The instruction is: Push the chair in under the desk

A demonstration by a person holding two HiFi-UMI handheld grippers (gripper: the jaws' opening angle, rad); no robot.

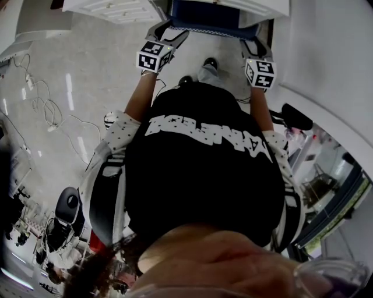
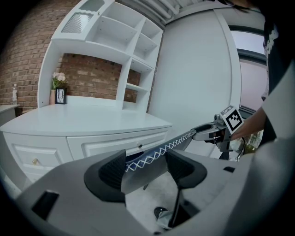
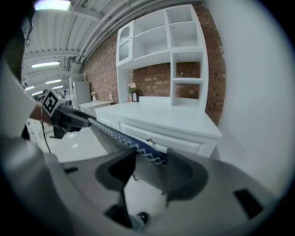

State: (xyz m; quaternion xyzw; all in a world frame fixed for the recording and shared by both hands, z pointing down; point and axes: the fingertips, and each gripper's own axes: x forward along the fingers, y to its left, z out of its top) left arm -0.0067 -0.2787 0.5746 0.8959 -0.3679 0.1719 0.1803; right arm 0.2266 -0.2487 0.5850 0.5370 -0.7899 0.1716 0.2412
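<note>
**Head view:** The person looks down over a black shirt (image 1: 204, 174). Both arms reach forward to the chair (image 1: 204, 14), which stands at the top of the view against the white desk (image 1: 111, 9). The left gripper (image 1: 173, 36) and the right gripper (image 1: 254, 45) sit at the two ends of the chair's back, marker cubes facing up. A shoe (image 1: 210, 62) shows on the pale floor (image 1: 76, 87) between the arms.

**Left gripper view:** The left gripper (image 2: 145, 167) has its jaws closed on the top edge of the chair (image 2: 179, 139), a grey back with blue trim and white cross-stitching. The pads press both faces. Further along the same edge, the right gripper (image 2: 209, 133) also grips it. The desk (image 2: 83, 122) is just beyond the back, with shelves (image 2: 115, 46) and a flower pot (image 2: 58, 90) on top, against a brick wall (image 2: 18, 55).

**Right gripper view:** The right gripper (image 3: 148, 169) is likewise clamped on the chair (image 3: 115, 133) edge. The left gripper (image 3: 69, 117) holds the far end. The desk (image 3: 161, 115) drawers are near, behind the back.
</note>
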